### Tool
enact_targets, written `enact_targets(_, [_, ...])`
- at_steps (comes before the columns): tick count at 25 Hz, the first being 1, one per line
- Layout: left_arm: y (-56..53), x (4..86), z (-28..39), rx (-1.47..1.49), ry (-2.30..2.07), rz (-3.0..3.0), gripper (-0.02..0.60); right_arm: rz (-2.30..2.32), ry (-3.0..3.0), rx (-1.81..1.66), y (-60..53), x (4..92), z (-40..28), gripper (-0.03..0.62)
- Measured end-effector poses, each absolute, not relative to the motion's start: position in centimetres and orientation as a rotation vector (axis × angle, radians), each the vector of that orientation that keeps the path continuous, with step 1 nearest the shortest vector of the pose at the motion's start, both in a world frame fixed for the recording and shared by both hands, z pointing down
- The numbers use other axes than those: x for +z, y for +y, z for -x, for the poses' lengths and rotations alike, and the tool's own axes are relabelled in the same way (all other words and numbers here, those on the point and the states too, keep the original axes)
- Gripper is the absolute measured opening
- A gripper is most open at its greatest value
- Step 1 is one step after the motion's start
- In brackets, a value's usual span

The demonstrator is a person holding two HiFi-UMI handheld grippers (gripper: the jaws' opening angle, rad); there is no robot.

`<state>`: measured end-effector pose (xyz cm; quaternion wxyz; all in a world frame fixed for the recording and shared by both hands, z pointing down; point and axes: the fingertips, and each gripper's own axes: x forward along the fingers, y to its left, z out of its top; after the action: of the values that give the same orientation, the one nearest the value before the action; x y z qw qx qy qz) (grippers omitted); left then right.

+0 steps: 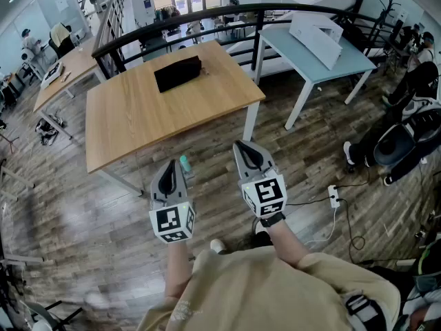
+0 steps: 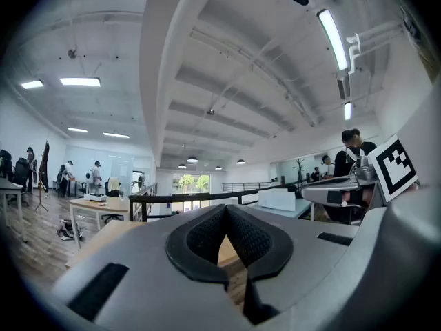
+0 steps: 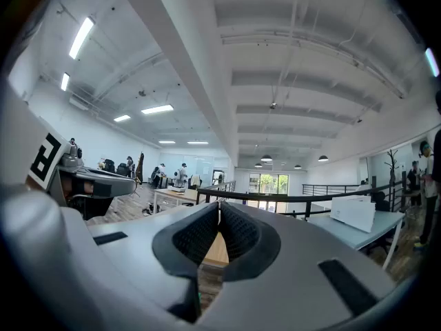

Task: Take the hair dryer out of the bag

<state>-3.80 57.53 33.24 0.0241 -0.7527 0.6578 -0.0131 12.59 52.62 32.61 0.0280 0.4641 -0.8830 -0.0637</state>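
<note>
A black bag (image 1: 178,73) lies closed on the far half of a wooden table (image 1: 138,116); no hair dryer shows. I stand back from the table's near edge. My left gripper (image 1: 169,165) is held level over the floor, short of the table, its jaws shut with nothing between them. Beside it my right gripper (image 1: 242,145) is also level and shut, empty, near the table's near right corner. In the left gripper view the left gripper's tips (image 2: 225,208) meet; in the right gripper view the right gripper's tips (image 3: 219,204) meet. Both views show the table top only as a sliver behind the pads.
A light blue table (image 1: 313,50) with a white box (image 1: 317,38) stands to the right. A black railing (image 1: 200,16) runs behind both tables. Another wooden desk (image 1: 65,71) is at the far left. A power strip and cables (image 1: 335,197) lie on the floor at right, beside seated people.
</note>
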Motion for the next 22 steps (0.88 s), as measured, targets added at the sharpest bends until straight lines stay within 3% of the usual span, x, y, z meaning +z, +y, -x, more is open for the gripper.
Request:
enact_targets(11, [54.0, 34.2, 2.1, 0.028, 2.110, 2.326, 0.014, -1.360, -2.792, -0.150, 50.2, 34.0, -13.6, 0.017])
enact_targets(22, [44.5, 34.0, -5.1, -0.025, 2.163, 2.234, 0.014, -1.173, -2.902, -0.106, 40.8, 34.6, -17.8, 0.017])
